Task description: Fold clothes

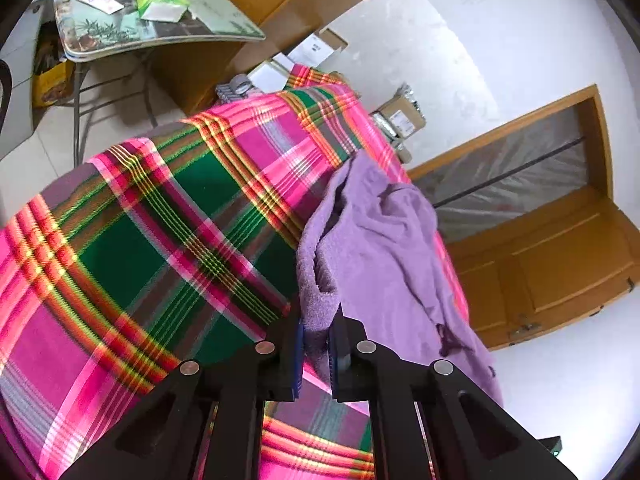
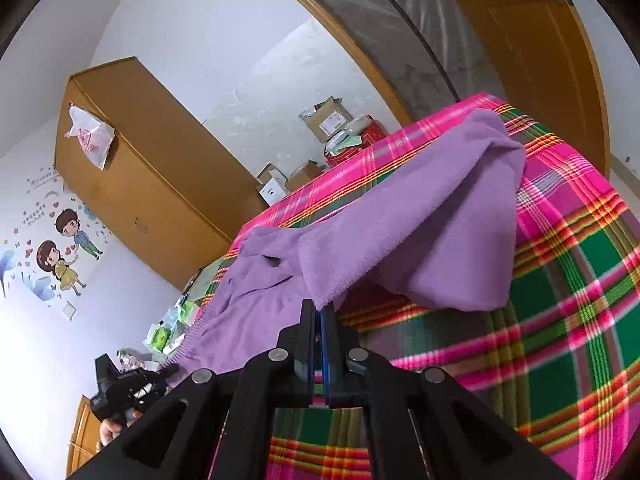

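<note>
So the purple sweater (image 2: 400,224) is lying on the bed (image 1: 140,240), on top of that loud pink and green plaid sheet, over toward the bed edge nearest the wooden door (image 1: 560,264); it isn't flat though, it's bunched and partly lifted; both ends are being held up off the sheet.

Left hand-held gripper (image 1: 316,340) has its jaws pinched onto a thick edge of the sweater; you can see the fuzzy knit squeezed between the blue pads; right hand-held gripper (image 2: 320,320) is clamped tight too, biting a corner of the fabric right at its tip, and the cloth drapes away from it in a big sagging fold.

Handling-wise this looks like soft fleecy knit; light, floppy, zero stiffness, so it'll sag wherever it isn't supported and won't hold a crease by itself; not slippery, if anything the nap probably clings to the sheet and drags it along; nothing fragile, though a hard pinch could stretch the ribbing.

Best places to hold, I'd guess, are the firmer bits; hem band, cuffs, shoulder seams; grabbing mid-panel just gives you a tent. Can't really tell which part is sleeve and which is body from here, it's too rumpled; same for how far the folding has got.
</note>
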`<action>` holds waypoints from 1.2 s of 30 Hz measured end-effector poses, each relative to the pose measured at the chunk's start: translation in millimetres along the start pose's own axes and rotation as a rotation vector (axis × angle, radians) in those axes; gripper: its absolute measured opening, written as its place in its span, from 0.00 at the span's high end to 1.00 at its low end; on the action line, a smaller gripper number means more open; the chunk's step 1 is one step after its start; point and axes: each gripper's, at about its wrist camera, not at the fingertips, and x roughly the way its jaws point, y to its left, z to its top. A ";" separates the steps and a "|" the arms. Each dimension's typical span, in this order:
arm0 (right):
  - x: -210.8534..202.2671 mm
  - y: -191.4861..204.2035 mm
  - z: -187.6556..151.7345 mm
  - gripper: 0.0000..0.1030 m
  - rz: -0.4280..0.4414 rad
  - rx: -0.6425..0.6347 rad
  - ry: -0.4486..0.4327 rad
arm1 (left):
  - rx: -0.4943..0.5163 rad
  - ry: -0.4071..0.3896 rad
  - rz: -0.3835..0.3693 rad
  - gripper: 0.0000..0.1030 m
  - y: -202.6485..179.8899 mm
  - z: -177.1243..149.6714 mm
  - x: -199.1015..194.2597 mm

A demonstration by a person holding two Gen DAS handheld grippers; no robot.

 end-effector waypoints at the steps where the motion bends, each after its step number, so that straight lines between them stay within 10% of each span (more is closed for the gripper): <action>1: -2.6 1.3 -1.6 0.98 0.000 -0.007 -0.002 | 0.002 -0.002 -0.004 0.91 -0.4 -0.7 -3.4; 36: -34.8 1.1 -89.6 0.98 0.034 0.024 0.129 | -0.021 -0.053 0.029 0.91 35.0 -31.6 -74.6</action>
